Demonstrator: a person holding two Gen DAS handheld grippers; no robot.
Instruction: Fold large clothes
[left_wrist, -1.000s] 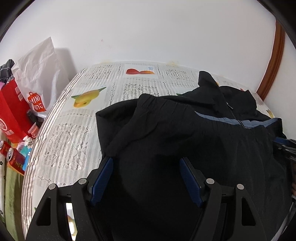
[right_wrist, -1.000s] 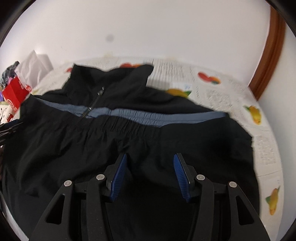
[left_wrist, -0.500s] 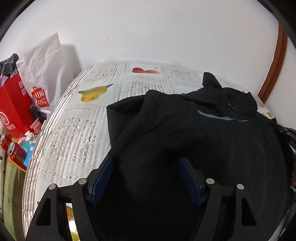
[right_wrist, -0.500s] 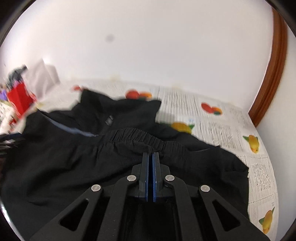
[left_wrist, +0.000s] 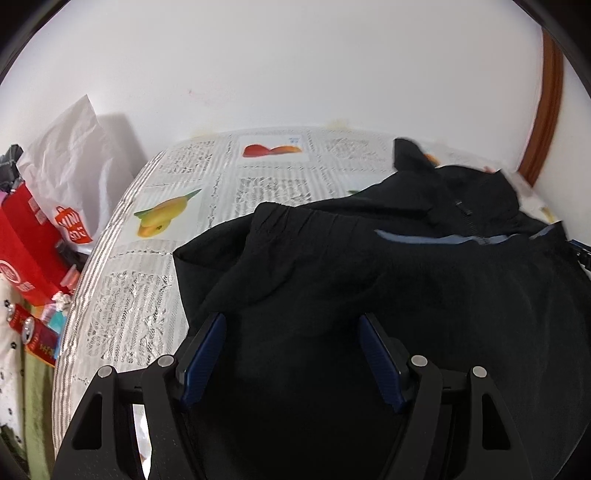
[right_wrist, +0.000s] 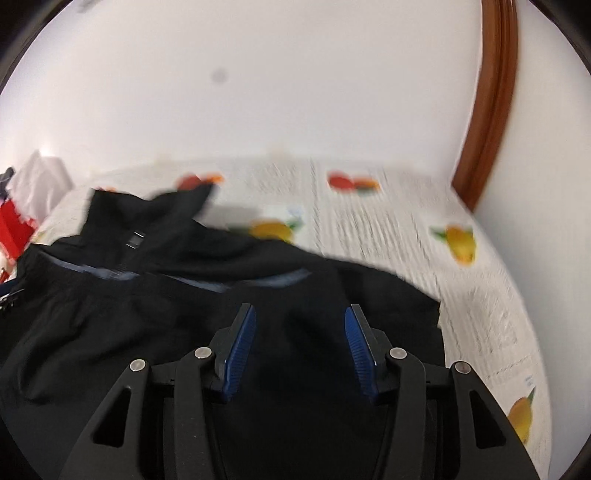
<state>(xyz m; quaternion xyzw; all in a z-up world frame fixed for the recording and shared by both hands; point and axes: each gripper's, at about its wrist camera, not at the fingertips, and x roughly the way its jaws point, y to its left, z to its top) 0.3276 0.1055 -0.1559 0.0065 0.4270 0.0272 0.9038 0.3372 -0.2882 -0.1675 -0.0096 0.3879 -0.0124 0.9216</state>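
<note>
Sprawling across the fruit-print tablecloth (left_wrist: 147, 295) mid-frame is the black jacket (left_wrist: 369, 288), blue stripe showing. Left gripper (left_wrist: 291, 354) sits wide open over it; right gripper (right_wrist: 299, 350) is opening, nothing pinched. White bag (left_wrist: 70, 192) at left reads "MINI SO".

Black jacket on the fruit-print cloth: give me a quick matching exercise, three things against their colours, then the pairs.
Things:
1. jacket
2. stripe across the jacket
3. paper bag beside the table

Colours:
A. red
B. black
C. grey-blue

Pairs: 1-B, 2-C, 3-A
</note>
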